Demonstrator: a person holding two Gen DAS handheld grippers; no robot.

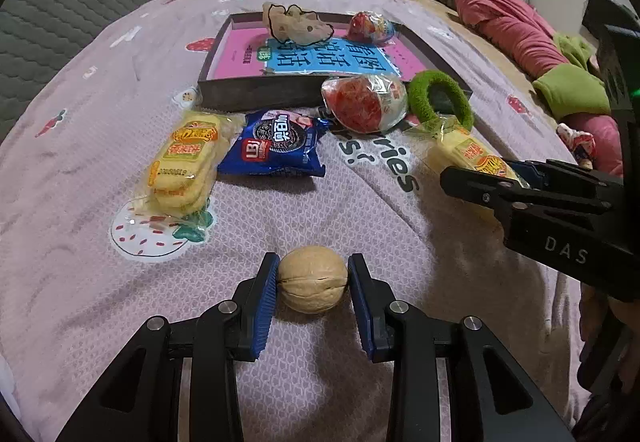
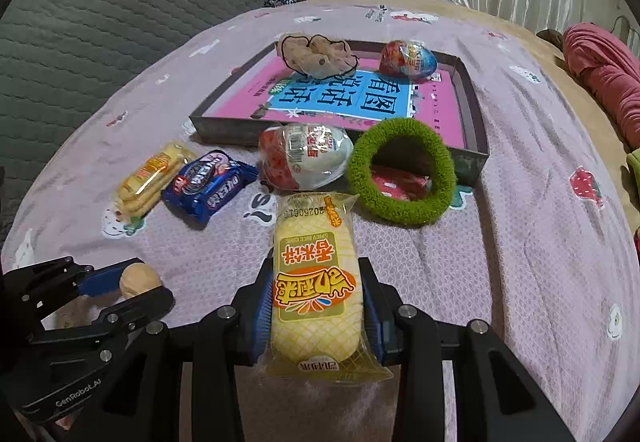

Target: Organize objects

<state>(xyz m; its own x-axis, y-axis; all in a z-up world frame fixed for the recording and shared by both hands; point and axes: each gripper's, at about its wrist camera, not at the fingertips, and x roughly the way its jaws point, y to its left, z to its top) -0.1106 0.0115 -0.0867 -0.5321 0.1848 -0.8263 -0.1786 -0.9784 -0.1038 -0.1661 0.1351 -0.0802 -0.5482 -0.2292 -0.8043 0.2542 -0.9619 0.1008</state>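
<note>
Left gripper: blue pads clamped on either side of a walnut, which sits low over the pink patterned bedspread. Right gripper: jaws pressed against the sides of a yellow rice-cake packet, its printed face up and its far end pointing toward the tray. Whether either item is lifted clear of the cloth cannot be told from these views.

Beyond the right gripper lie a green fuzzy ring, leaning at the near wall of the tray, and a wrapped red-and-white egg just beside it. To their left lie a blue cookie packet and a second yellow rice-cake packet, side by side.

Farther back is a shallow dark tray holding a pink-and-blue book. A beige scrunchie and a second wrapped egg rest on the book.
</note>
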